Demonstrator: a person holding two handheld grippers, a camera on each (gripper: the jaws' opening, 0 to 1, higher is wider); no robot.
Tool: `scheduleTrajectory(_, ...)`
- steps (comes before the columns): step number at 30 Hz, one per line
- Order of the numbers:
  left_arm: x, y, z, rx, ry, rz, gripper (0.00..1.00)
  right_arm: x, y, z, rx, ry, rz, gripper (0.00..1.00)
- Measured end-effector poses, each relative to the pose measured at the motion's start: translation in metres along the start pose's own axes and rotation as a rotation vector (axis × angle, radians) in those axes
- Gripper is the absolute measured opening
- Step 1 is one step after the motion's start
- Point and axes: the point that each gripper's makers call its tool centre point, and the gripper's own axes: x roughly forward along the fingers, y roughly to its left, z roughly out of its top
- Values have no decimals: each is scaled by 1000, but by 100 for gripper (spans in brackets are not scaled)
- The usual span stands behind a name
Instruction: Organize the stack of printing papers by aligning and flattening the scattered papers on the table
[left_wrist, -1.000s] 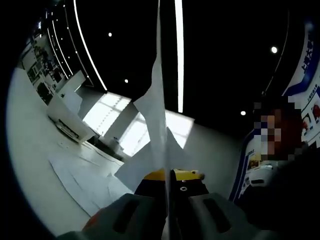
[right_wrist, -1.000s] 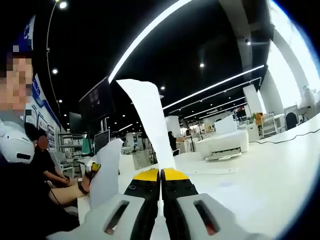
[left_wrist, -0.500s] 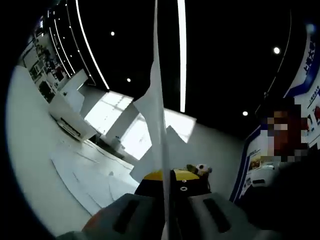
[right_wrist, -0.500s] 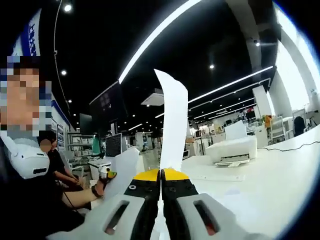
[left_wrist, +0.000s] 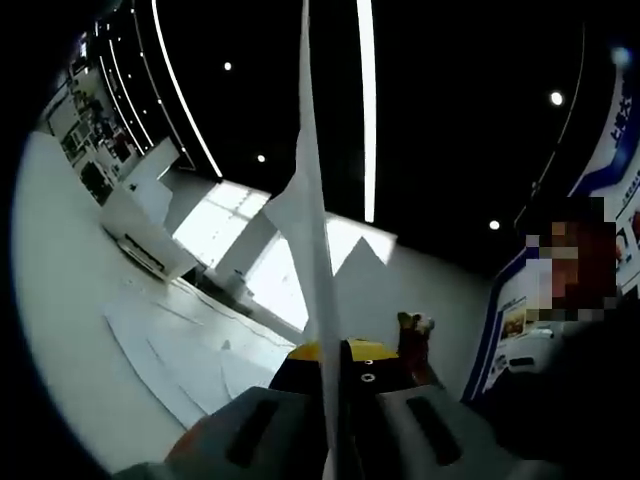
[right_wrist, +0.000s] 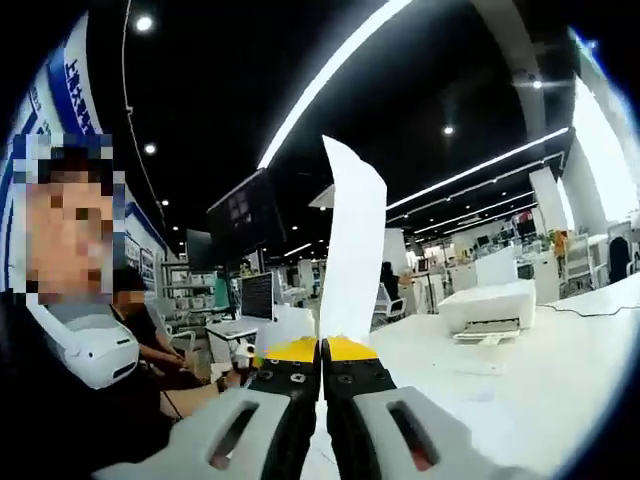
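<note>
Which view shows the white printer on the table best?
The right gripper view: the printer sits upright and well lit on the white table, with its front tray visible. In the left gripper view the printer is tilted, smaller and near the picture's edge, so less detail shows.

Both gripper views ride close behind raised paper (left_wrist: 312, 230), tilted up toward the ceiling, sharing the white surface (right_wrist: 560, 350).

Sheet (right_wrist: 350, 250) upright between jaws; printer (right_wrist: 492, 308) on table (right_wrist: 560, 370) behind right.
</note>
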Motion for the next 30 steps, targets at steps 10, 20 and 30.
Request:
scheduleTrajectory(10, -2, 4, 0, -13, 1, 7, 5, 14, 17, -17, -10, 105, 57, 0)
scheduleTrajectory(20, -1, 5, -1, -12, 5, 13, 5, 30, 36, -33, 25, 179, 160, 0)
scheduleTrajectory(30, -1, 5, -2, -13, 7, 16, 5, 31, 58, -28, 48, 188, 245, 0)
